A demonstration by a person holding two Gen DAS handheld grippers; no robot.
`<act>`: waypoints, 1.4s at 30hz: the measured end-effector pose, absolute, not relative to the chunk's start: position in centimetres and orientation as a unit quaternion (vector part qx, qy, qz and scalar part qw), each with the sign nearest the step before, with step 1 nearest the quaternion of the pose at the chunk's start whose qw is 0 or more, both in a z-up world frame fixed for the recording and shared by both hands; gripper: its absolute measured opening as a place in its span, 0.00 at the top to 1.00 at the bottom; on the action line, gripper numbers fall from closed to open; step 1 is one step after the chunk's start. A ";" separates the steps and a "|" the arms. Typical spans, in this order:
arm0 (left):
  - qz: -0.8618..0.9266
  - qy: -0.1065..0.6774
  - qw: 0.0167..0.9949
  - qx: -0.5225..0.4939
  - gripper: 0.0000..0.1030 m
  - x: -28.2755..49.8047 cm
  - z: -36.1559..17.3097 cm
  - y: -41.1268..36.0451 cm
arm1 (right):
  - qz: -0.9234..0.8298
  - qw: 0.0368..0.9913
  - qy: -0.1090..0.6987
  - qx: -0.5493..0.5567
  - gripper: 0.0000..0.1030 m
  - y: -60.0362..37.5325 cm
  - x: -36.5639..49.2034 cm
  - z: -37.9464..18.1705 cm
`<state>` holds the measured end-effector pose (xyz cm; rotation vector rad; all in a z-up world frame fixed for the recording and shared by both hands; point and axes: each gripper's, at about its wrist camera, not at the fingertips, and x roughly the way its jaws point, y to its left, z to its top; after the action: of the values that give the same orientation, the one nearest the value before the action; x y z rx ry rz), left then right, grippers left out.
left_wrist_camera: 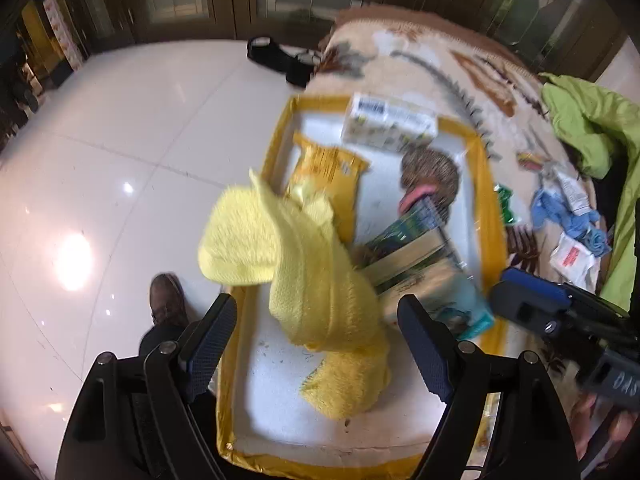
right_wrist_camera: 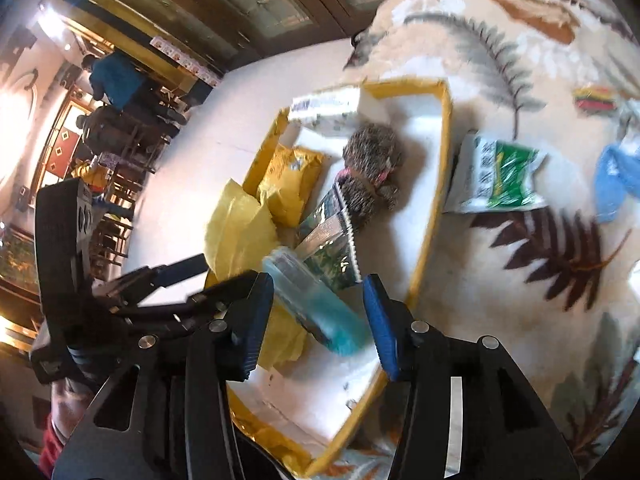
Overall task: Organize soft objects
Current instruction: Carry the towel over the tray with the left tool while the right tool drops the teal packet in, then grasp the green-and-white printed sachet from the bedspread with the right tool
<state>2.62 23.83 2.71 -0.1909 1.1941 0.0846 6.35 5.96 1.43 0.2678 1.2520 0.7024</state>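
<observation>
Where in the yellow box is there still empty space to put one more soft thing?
In the yellow-rimmed box, bare white floor shows at the near end, below the yellow towel, and a strip lies between the yellow packet and the brown plush. The middle is crowded: green packet, teal pack and towel overlap there.

A bed covered with a cream blanket (right_wrist_camera: 500,280) with a leaf pattern carries the things. Directly on it lie a shallow yellow-rimmed tray (left_wrist_camera: 486,184), a green and white packet (right_wrist_camera: 500,178) just beside the tray's rim, a blue cloth (left_wrist_camera: 568,216), a small white packet (left_wrist_camera: 572,258) and a lime-green garment (left_wrist_camera: 592,124). The bed stands on a glossy white tiled floor (left_wrist_camera: 120,140), where a dark object (left_wrist_camera: 280,60), perhaps a sandal, lies near the bed's edge.
</observation>
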 end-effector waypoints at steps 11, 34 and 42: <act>-0.086 0.519 0.850 -0.038 0.20 4.3 6.2 15.6 | 0.204 0.804 0.526 0.188 0.55 -9.4 4.9 3.8; -0.142 0.561 0.815 -0.018 0.20 6.7 3.0 12.2 | 0.235 0.716 0.584 0.302 0.55 -5.0 13.7 -4.2; -0.136 0.568 0.811 -0.040 0.20 7.4 2.4 12.5 | 0.219 0.725 0.586 0.288 0.84 -5.1 13.5 -5.2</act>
<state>7.36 12.49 2.41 -0.0848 1.2134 -0.2911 13.46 -5.14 -5.16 0.6356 1.2931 0.4835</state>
